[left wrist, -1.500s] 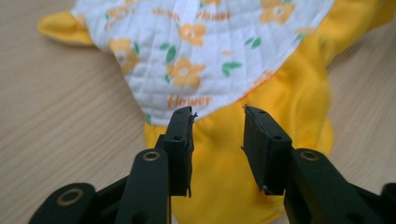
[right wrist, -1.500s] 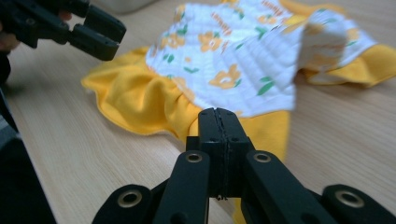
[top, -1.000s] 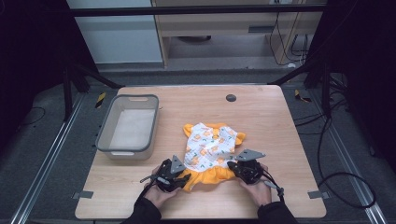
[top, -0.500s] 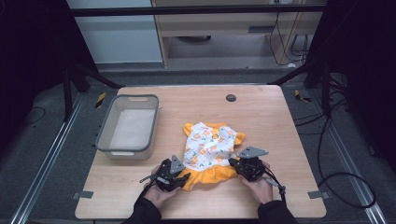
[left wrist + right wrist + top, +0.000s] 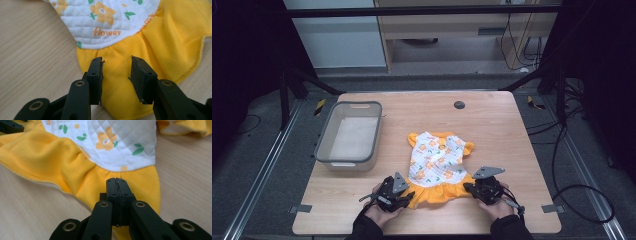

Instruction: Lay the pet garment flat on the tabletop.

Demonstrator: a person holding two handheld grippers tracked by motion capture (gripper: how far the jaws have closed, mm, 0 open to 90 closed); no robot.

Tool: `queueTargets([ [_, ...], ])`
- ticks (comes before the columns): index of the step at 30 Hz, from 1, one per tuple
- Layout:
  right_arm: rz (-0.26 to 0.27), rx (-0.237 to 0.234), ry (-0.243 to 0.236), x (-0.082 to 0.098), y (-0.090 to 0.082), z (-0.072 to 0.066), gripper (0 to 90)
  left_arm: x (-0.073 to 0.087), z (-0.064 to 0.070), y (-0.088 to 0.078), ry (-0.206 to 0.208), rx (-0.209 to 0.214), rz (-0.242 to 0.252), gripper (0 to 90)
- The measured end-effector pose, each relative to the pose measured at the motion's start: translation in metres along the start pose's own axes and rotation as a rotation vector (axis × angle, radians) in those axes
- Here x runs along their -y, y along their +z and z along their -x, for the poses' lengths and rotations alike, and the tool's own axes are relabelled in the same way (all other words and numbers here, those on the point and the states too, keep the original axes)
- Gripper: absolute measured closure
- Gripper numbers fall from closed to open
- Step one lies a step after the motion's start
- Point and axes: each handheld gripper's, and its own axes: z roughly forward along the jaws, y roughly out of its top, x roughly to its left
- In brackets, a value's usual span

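While the small dress (image 5: 437,165) lies flat near the middle of the wooden table (image 5: 492,120), both grippers meet its orange skirt at the edge nearest the person. In the high view the dress has a white quilted bodice with an orange flower print, short orange sleeves at 12 o'clock and the gathered skirt (image 5: 160,45) at 6 o'clock.

Left gripper (image 5: 404,196): held in the person's left hand (image 5: 379,212), at about 7 o'clock from the dress. In the left gripper view its two black jaws stand apart over the skirt, with orange cloth showing between them; the pads do not press on it. The printed word "flower" on the bodice hem sits at 12 o'clock from the gripper (image 5: 116,72).

Right gripper (image 5: 469,187): held in the right hand (image 5: 497,207), at about 5 o'clock from the dress. In the right gripper view its jaws are pressed together at the skirt's corner; whether they pinch a fold of the cloth cannot be told. The bodice hem lies at 12 o'clock from the gripper (image 5: 117,181).

Grey bin (image 5: 324,147): stands at about 10 o'clock from the dress, well apart from it, near the table's left edge. A small dark round disc (image 5: 459,104) sits at 12 o'clock, near the far edge.
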Motion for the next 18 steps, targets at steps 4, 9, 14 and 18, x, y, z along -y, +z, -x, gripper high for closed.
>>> queueTargets([
  [4, -0.015, -0.039, 0.008, 0.013, -0.010, -0.003, 90.0, 0.004, 0.010, -0.005, 0.011, 0.027, -0.008, 60.8],
  [9, -0.013, -0.056, 0.004, 0.021, -0.019, -0.008, 90.0, 0.007, 0.020, -0.010, 0.036, 0.039, -0.013, 60.3],
  [14, 0.124, -0.009, -0.012, 0.014, -0.025, -0.008, 81.9, -0.004, 0.014, -0.015, 0.007, 0.023, 0.063, 63.7],
  [18, 0.185, 0.028, 0.019, 0.004, -0.020, -0.001, 72.9, -0.017, -0.002, -0.011, -0.049, -0.035, 0.103, 59.6],
])
